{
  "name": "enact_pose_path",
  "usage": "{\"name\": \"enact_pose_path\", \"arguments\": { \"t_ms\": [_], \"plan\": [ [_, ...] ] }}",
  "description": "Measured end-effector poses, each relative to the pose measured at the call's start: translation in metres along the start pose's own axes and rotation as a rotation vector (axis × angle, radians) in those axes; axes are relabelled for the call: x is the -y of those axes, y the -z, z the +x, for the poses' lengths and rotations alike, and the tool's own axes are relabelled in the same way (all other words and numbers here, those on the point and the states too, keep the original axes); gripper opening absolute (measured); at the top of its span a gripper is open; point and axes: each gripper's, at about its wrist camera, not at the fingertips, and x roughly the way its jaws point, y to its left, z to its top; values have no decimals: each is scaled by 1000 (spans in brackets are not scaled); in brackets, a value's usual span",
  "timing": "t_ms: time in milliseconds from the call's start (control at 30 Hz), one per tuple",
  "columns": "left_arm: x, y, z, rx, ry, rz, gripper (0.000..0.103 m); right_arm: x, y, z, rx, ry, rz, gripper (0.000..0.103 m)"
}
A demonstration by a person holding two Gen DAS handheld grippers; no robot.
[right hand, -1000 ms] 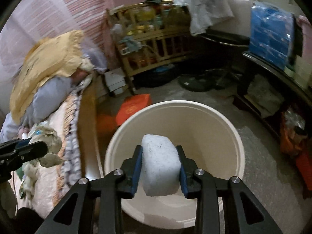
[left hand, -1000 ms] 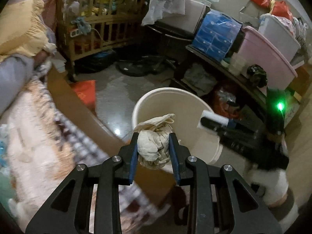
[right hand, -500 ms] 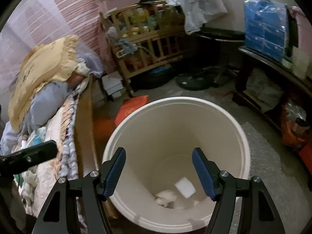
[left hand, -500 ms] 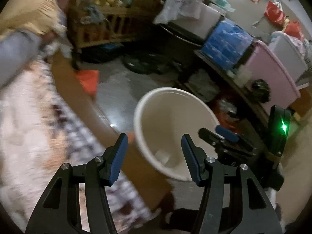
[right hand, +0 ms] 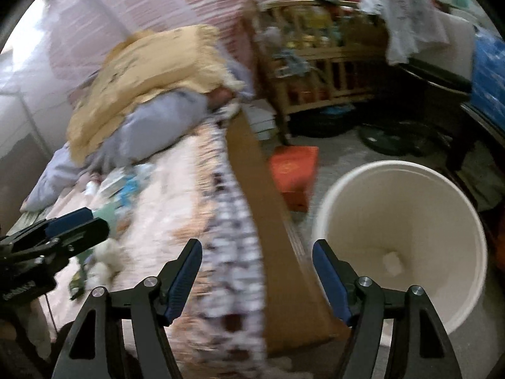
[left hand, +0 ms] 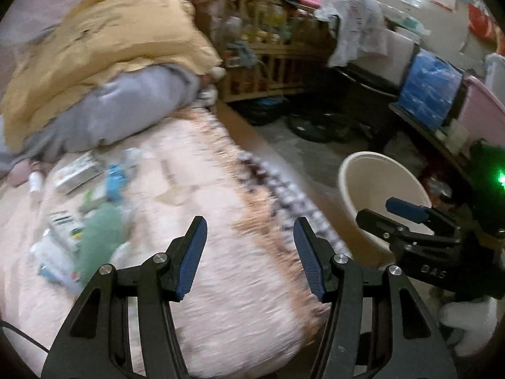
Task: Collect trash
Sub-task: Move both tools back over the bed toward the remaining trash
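Note:
My left gripper (left hand: 249, 224) is open and empty above the pink blanket of the bed (left hand: 246, 284). Several pieces of trash lie on the blanket to its left: a flat box (left hand: 75, 173), a blue wrapper (left hand: 115, 183) and a green crumpled piece (left hand: 98, 233). The white bucket (right hand: 410, 214) stands on the floor beside the bed, with a white block (right hand: 391, 260) at its bottom. Above the bed's edge my right gripper (right hand: 256, 246) has its jaws opening with nothing between them; the bucket is to its right. The right gripper (left hand: 374, 210) also shows in the left wrist view, in front of the bucket (left hand: 353, 183).
A yellow pillow (left hand: 104, 47) lies on a grey quilt (left hand: 120, 110) at the head of the bed. A wooden crib (right hand: 322, 63) stands behind it. An orange box (right hand: 293, 170) lies on the floor beside the bucket. Shelves with a blue pack (left hand: 429, 91) line the right.
Both grippers opened over the bucket, dropping the crumpled tissue and the white block into it. Both then swung left from the bucket towards the bed.

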Motion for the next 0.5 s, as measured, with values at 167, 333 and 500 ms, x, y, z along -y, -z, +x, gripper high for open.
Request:
{"name": "enact_pose_path", "arguments": {
  "t_ms": [167,333,500],
  "plan": [
    [-42,18,-21,20,-82,-47,56,-52,1,5,-11,-83,-49,73],
    [-79,36,-35,17,-142,-99,56,-100,1,8,-16,-114,-129,74],
    [-114,54,-47,6,-197,-159,56,-137,3,15,-30,-153,-183,76]
  ]
}}
